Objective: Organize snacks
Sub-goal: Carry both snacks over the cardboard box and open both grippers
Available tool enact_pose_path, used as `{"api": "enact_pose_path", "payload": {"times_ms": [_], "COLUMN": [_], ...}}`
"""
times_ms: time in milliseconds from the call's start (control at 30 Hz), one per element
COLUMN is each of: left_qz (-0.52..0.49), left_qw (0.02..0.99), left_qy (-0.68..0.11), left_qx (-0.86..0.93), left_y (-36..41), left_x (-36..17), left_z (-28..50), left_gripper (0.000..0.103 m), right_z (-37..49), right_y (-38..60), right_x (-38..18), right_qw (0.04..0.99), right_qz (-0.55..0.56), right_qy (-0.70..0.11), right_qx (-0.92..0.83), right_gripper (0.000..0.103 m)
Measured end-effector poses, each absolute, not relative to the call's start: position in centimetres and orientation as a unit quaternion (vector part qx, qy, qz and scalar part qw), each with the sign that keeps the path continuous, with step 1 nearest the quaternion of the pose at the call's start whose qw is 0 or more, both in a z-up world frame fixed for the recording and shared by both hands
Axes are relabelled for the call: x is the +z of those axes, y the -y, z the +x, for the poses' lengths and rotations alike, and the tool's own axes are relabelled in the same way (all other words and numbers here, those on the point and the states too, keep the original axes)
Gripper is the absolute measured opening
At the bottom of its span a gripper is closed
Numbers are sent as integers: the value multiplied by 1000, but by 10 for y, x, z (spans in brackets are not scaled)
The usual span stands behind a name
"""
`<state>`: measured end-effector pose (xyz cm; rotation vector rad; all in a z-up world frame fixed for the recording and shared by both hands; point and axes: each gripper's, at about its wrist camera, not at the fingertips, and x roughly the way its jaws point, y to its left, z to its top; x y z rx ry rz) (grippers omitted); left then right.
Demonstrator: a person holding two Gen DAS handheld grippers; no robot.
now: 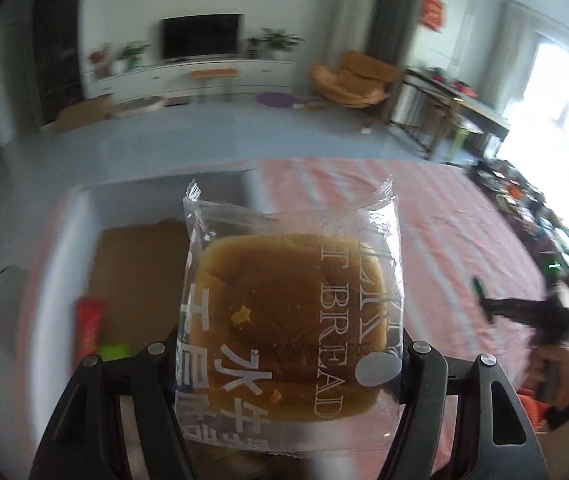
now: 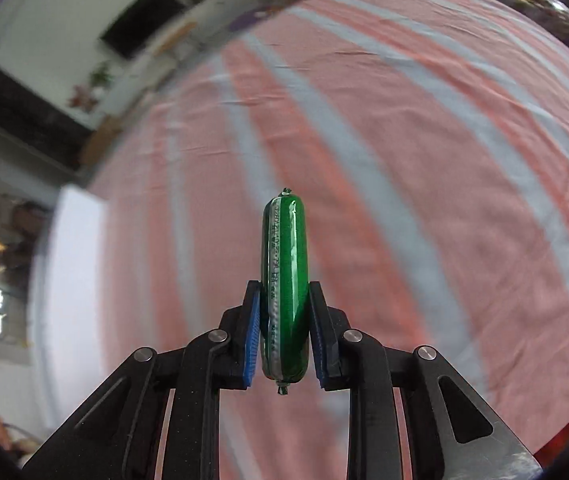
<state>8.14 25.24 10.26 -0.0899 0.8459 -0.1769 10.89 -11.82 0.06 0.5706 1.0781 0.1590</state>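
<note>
My left gripper [image 1: 290, 356] is shut on a clear packet of brown bread [image 1: 292, 312] with white lettering, held up above the table; its black fingers [image 1: 420, 364] press the packet's two sides. The packet hangs over the near right corner of a white box [image 1: 84, 208]. In the right wrist view my right gripper [image 2: 283, 292] is shut on a green sausage stick [image 2: 284, 264], upright between the blue pads [image 2: 253, 320], above the pink and white striped cloth [image 2: 404, 160]. The left wrist view shows that right gripper [image 1: 524, 312] at the far right, with a hand [image 1: 556, 376] on its handle.
The white box has a brown cardboard floor [image 1: 140, 272]; a red packet [image 1: 90, 328] and a light green packet [image 1: 114, 352] lie in it. The striped cloth [image 1: 444, 240] covers the table. Clutter [image 1: 524, 208] lines its far right edge. The box [image 2: 72, 280] shows white at the left of the right wrist view.
</note>
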Motion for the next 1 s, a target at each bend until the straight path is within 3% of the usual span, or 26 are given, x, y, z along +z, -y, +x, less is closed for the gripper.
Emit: {"api": "enact_pose_path", "payload": {"times_ms": [233,433,467,667,733,767,800,1000], "left_qz": [-64,-87,-87,-30,-11,-4,4,4], "left_qw": [907,895,895,917,926,929,930,913], "left_qy": [-417,-432,-432,-383,-358,-349,-344,-352], "left_qx": [14,66,68,111,122,126,132,207], "left_y": [-326,-334,-327,-304,-296,-295,-291,-283], "left_x": [69,22,16,20,24,27,29,34], "left_z": [50,47,46,22,15,13,10,5], "left_gripper": [69,74,76,96,101,103,103,103], "right_z": [106,103,103,93,84,78,73,51], "right_y": [-74,-204,-212,-214,-210,-210,-202,-209], "right_x": [90,87,84,81,84,87,87,91], "right_qw": [811,821,824,837,848,857,863,869], "right_qz": [195,83,71,55,35,20,10,-33], "right_qy": [-477,-449,-446,-429,-415,-406,-400,-400], "right_qx": [276,343,342,335,327,317,309,289], "right_gripper": [23,31,35,38,50,63,69,69]}}
